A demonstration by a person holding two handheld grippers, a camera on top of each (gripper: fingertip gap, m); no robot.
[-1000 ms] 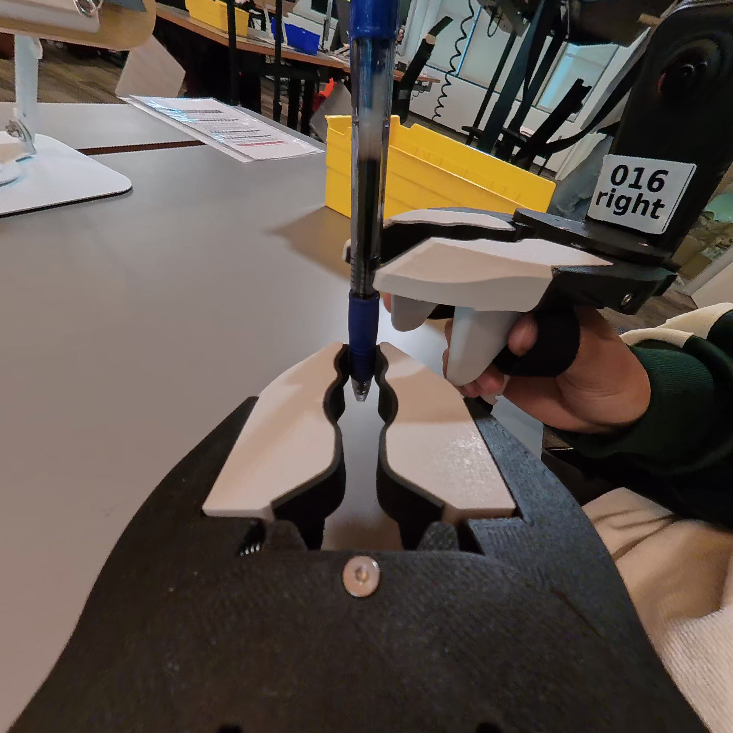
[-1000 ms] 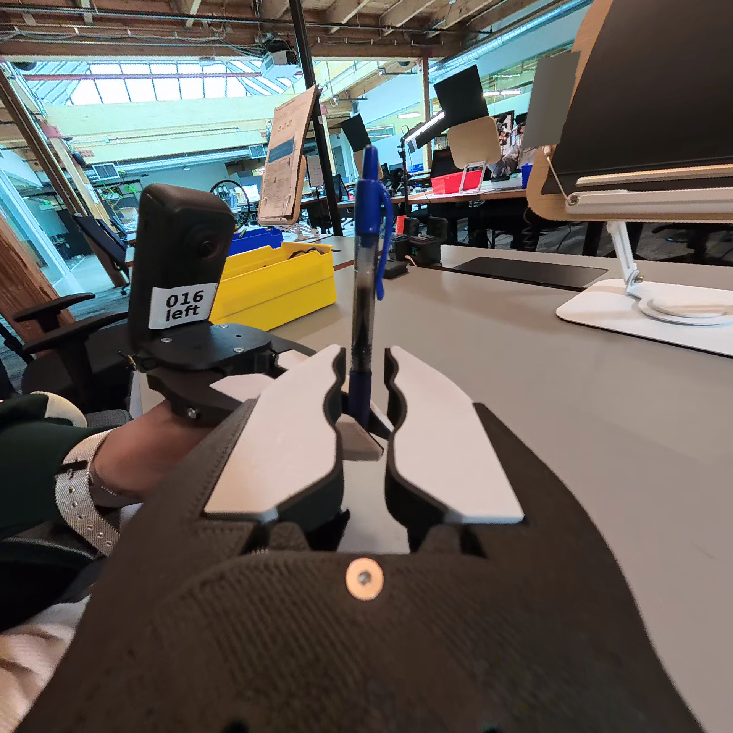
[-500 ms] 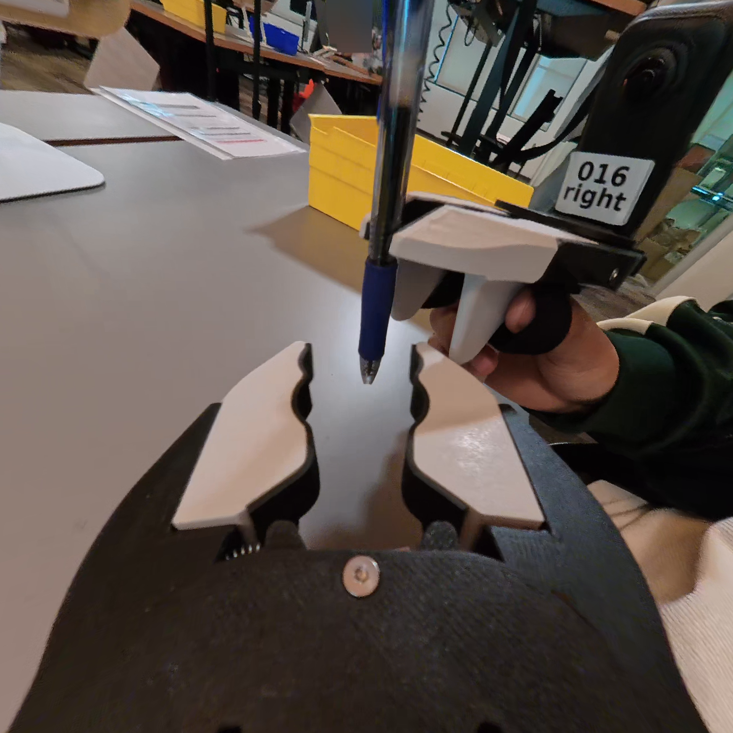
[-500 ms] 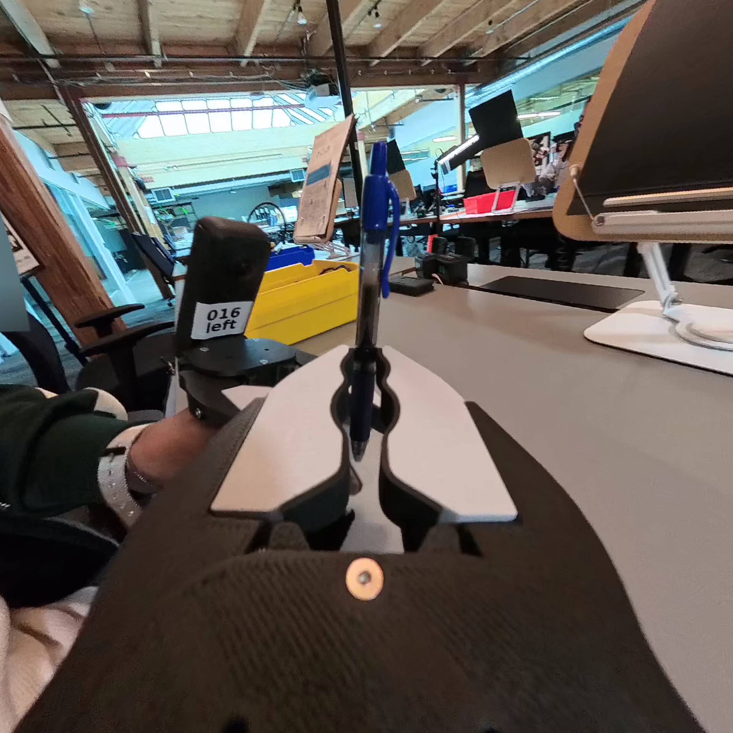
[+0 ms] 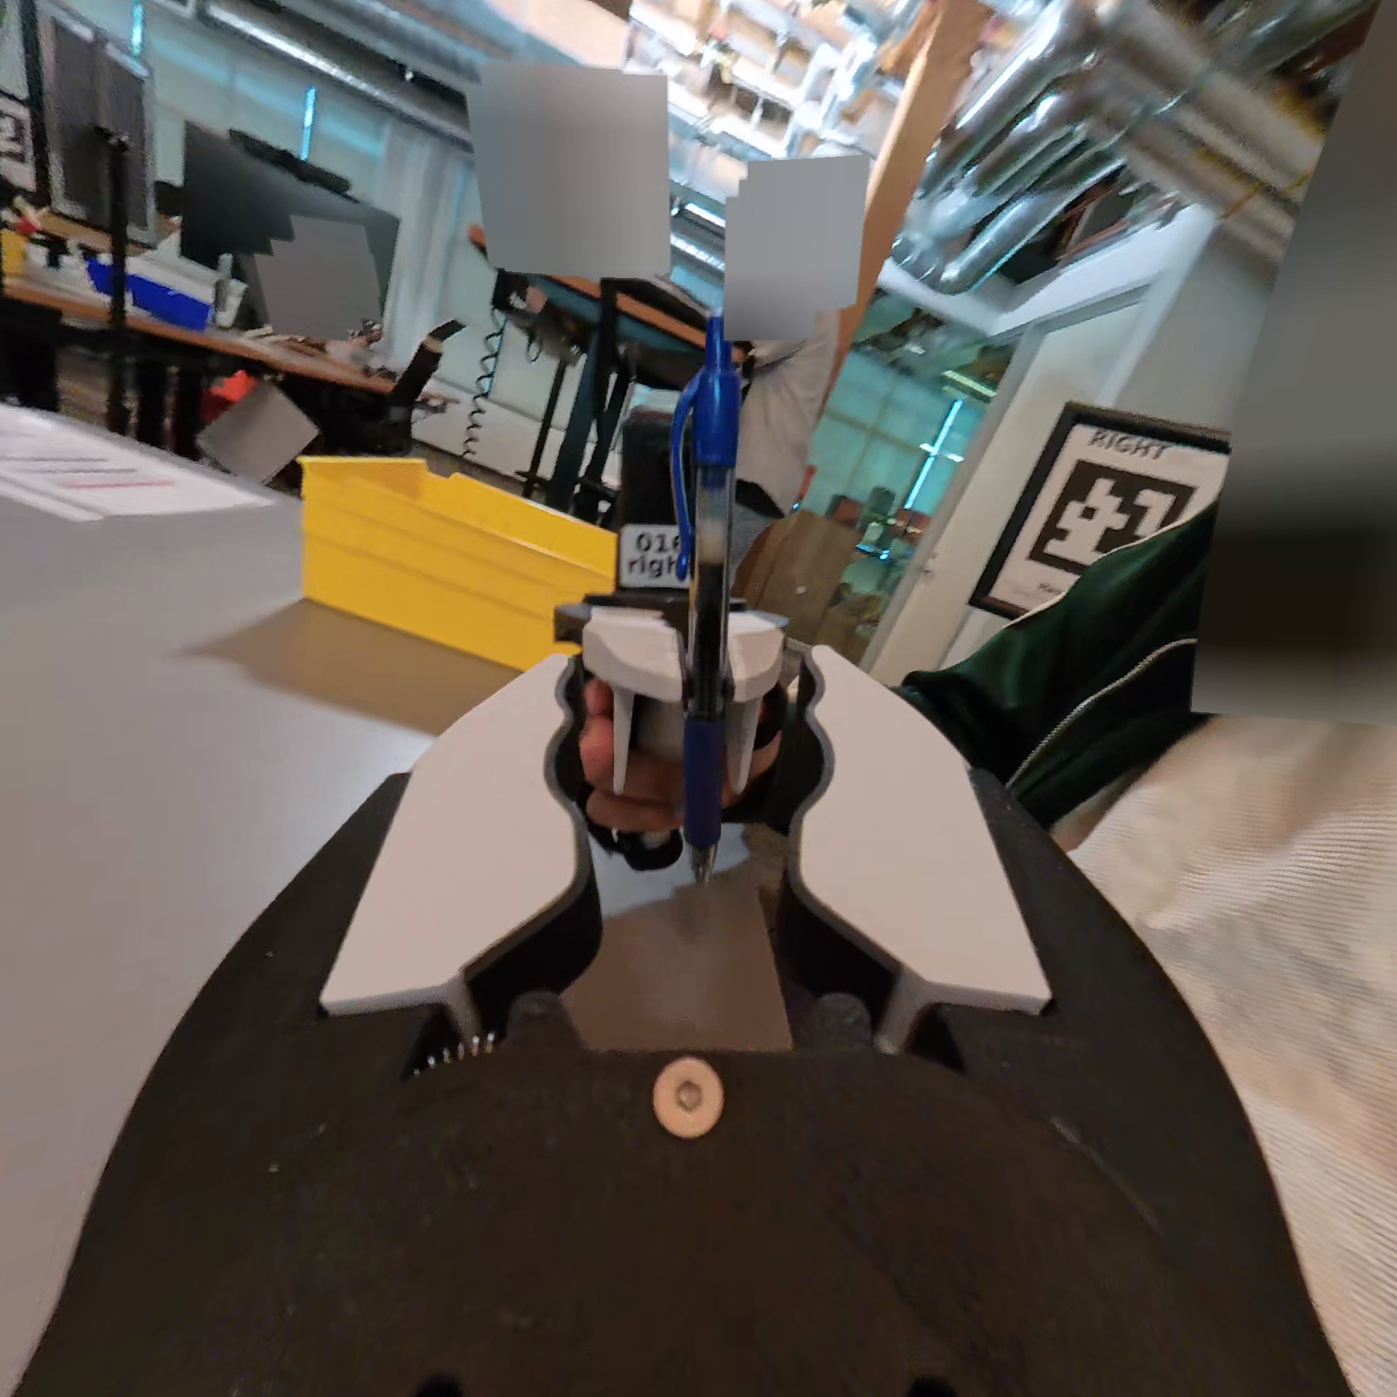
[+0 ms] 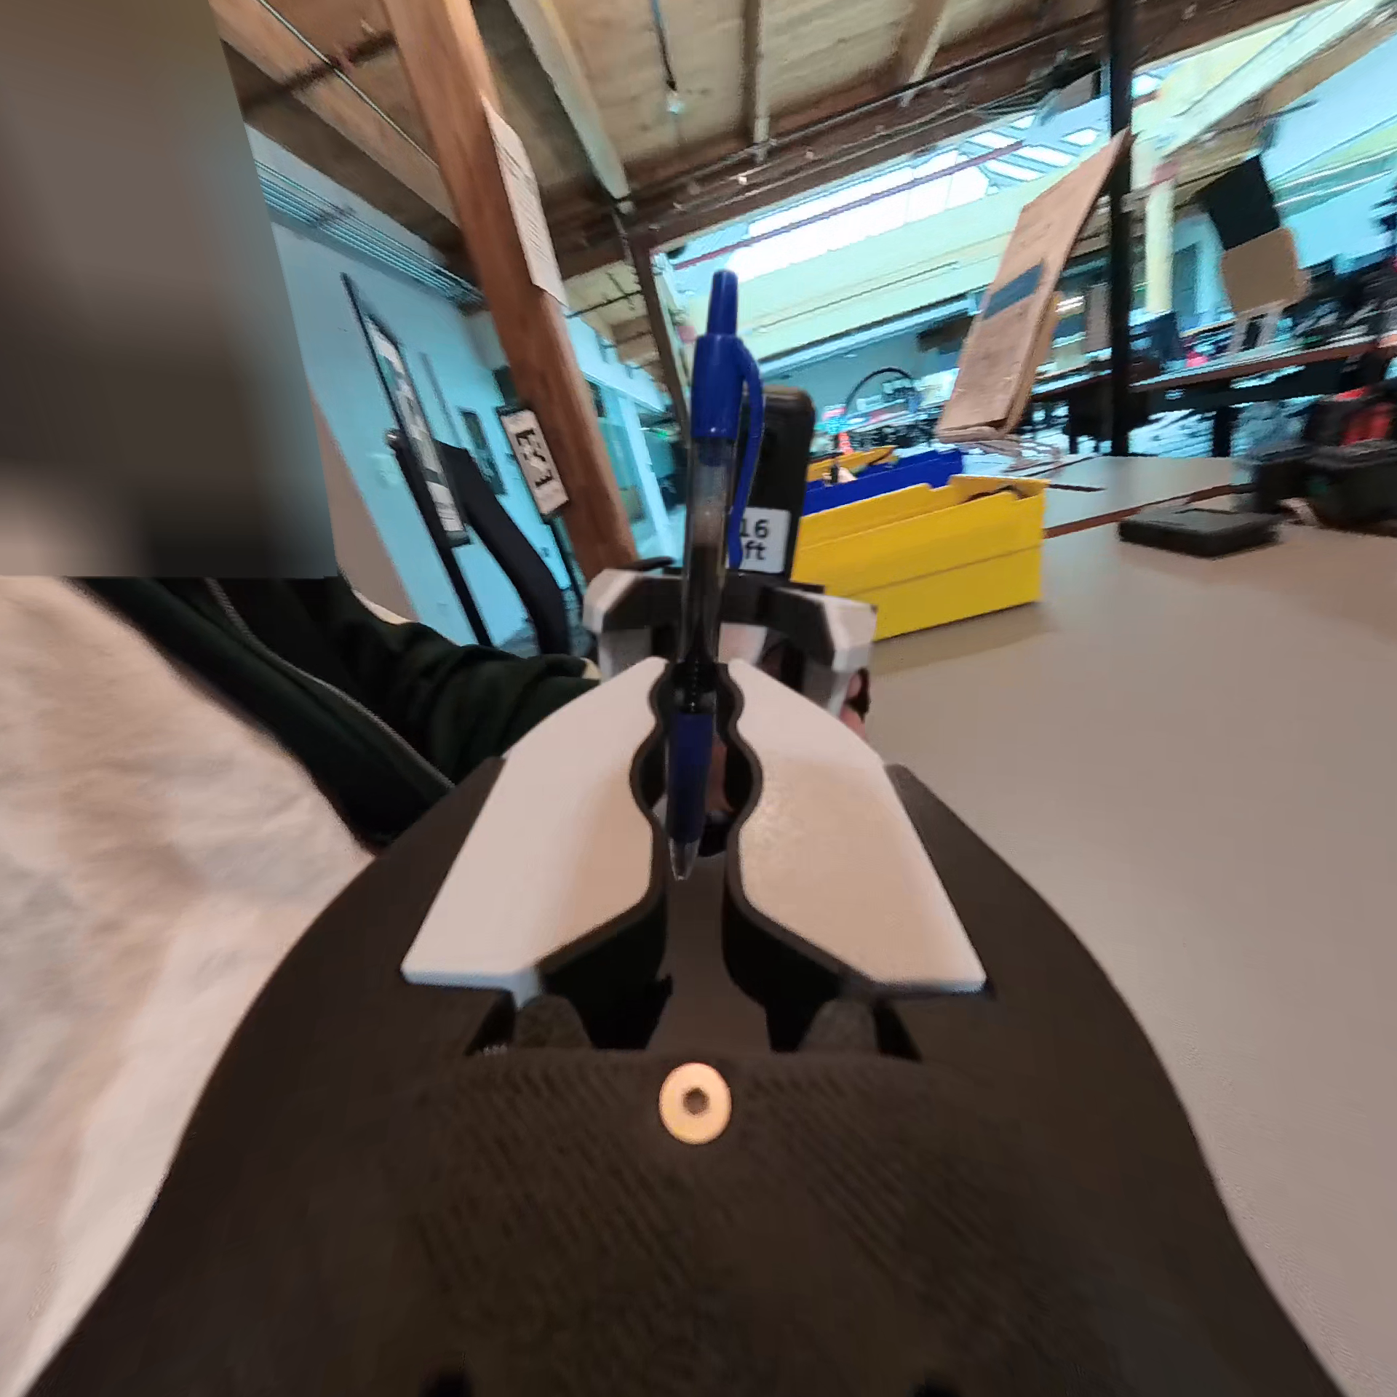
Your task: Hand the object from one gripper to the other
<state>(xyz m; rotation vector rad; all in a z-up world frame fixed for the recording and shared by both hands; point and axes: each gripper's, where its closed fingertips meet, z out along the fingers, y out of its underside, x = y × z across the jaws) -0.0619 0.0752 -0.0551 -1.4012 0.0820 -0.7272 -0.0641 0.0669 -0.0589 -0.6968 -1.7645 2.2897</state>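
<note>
Pen handover is what I have on screen, but I'll take the scene from the biggest piece down. My grey table fills the left of the left wrist view and the right of the right wrist view. On it, well behind both tools, sits a yellow bin, which I also see from the other side. A white sheet lies on the far left of the table. My green sleeve and pale clothing run down the right edge of the left view.

My left gripper has its fingers spread wide and grasps nothing; I can see table, my hand and the other tool through the gap. From the right camera it shows farther off, its tips standing apart on either side of the pen's barrel without touching it, as far as I can tell.

My right gripper is clenched on the pen: the fingertips pinch the barrel just above the blue grip. In the left view I see the same tool facing me, its white fingers pressed against the barrel from both sides.

That pen stands nearly upright, clip and clicker at the top, tip pointing down and hanging just above the table.
</note>
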